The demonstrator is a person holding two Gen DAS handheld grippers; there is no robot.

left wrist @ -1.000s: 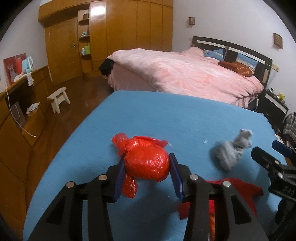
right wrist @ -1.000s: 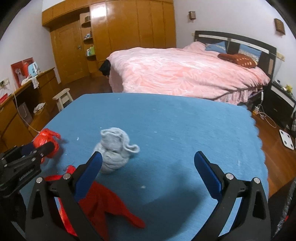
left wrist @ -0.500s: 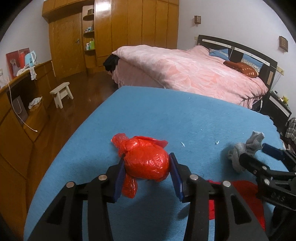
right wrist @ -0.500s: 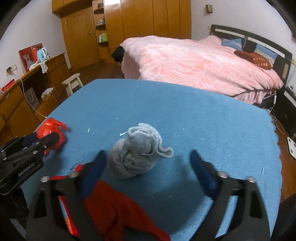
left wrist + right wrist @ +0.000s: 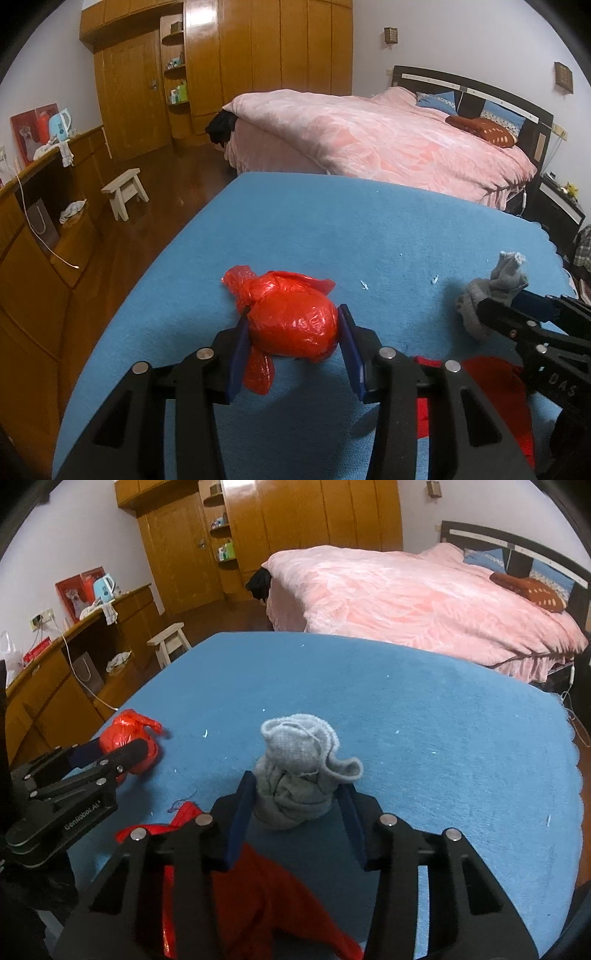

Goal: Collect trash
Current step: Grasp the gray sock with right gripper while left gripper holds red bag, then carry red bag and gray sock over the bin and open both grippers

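Note:
A knotted red plastic bag (image 5: 291, 325) sits low over the blue-covered table (image 5: 332, 221), and my left gripper (image 5: 293, 314) is shut on it with a pad pressed on each side. A balled grey sock (image 5: 295, 760) stands on the table in the right wrist view. My right gripper (image 5: 295, 786) is closing on the sock, and both blue pads touch its flanks. A flat red sheet (image 5: 258, 897) lies on the table under both grippers. The left gripper (image 5: 110, 753) with the red bag (image 5: 127, 731) shows at the left of the right wrist view.
Tiny white scraps (image 5: 364, 285) dot the blue cover. Beyond the table's far edge stands a bed with a pink quilt (image 5: 369, 133). A small wooden stool (image 5: 125, 190) and a low wooden sideboard (image 5: 44, 206) are at the left; a wardrobe (image 5: 258, 55) fills the back wall.
My right gripper moved up to the grey sock and narrowed from wide open until its pads met the sock. The left gripper kept still, holding the red bag.

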